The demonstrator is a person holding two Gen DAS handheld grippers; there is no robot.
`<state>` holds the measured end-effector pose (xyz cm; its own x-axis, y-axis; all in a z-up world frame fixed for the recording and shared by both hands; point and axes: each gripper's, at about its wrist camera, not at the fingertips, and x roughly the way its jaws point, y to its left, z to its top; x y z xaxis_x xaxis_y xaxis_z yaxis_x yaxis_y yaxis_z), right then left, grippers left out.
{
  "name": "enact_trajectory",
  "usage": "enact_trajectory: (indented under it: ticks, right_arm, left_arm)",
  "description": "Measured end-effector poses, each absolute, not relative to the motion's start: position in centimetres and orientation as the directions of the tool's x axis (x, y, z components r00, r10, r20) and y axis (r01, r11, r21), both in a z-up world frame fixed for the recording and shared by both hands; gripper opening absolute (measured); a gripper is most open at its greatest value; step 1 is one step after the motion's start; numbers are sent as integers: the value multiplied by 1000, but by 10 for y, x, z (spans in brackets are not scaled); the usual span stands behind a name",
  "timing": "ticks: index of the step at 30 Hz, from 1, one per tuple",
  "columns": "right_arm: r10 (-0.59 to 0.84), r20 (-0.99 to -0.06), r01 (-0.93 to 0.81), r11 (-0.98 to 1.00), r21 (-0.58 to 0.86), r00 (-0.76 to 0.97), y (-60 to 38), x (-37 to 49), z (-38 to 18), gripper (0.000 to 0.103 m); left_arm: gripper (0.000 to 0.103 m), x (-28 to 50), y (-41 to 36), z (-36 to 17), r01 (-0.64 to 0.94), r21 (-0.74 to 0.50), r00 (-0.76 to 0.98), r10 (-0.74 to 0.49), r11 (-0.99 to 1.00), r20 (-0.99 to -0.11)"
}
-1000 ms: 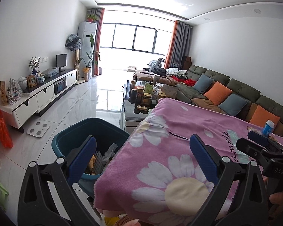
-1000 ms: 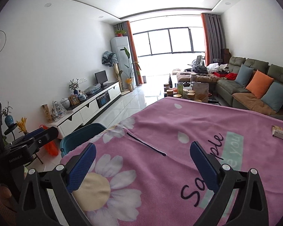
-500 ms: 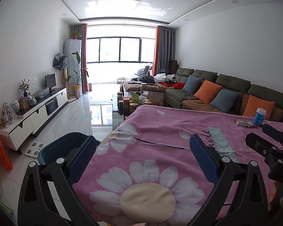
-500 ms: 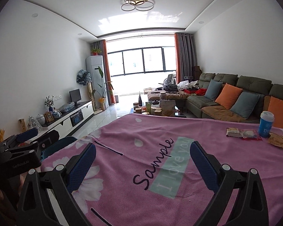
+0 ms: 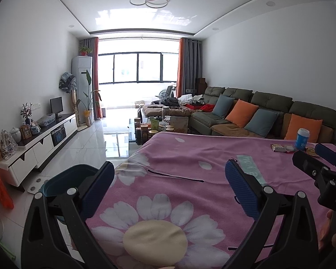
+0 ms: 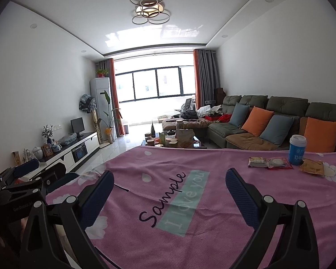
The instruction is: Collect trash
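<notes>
Right wrist view: right gripper jaws wide, empty, above the pink blanket. Snack wrappers and blue cup lie ahead, right of the jaws. Left gripper also wide, empty; teal bin beside its left jaw.

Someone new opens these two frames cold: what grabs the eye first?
The big pink daisy-print blanket covering the table fills the foreground of both views. At its far right edge sits the trash cluster: a blue paper cup with a white lid, two snack wrappers to its left, and a crumpled orange wrapper on its right. The dark teal plastic bin stands on the floor off the table's left edge, with both hand-held grippers open and empty.
</notes>
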<state>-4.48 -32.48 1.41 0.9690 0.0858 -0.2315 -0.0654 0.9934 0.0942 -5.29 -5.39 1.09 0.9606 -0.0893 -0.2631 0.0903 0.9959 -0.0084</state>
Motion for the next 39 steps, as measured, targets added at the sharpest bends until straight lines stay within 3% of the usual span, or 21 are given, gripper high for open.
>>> enact_trajectory:
  ticks: [39]
  right_arm:
    - [78, -228, -54, 992, 112, 970, -332, -48, 17, 96]
  left_arm:
    - [97, -52, -59, 13, 89, -6, 963, -88, 996, -255]
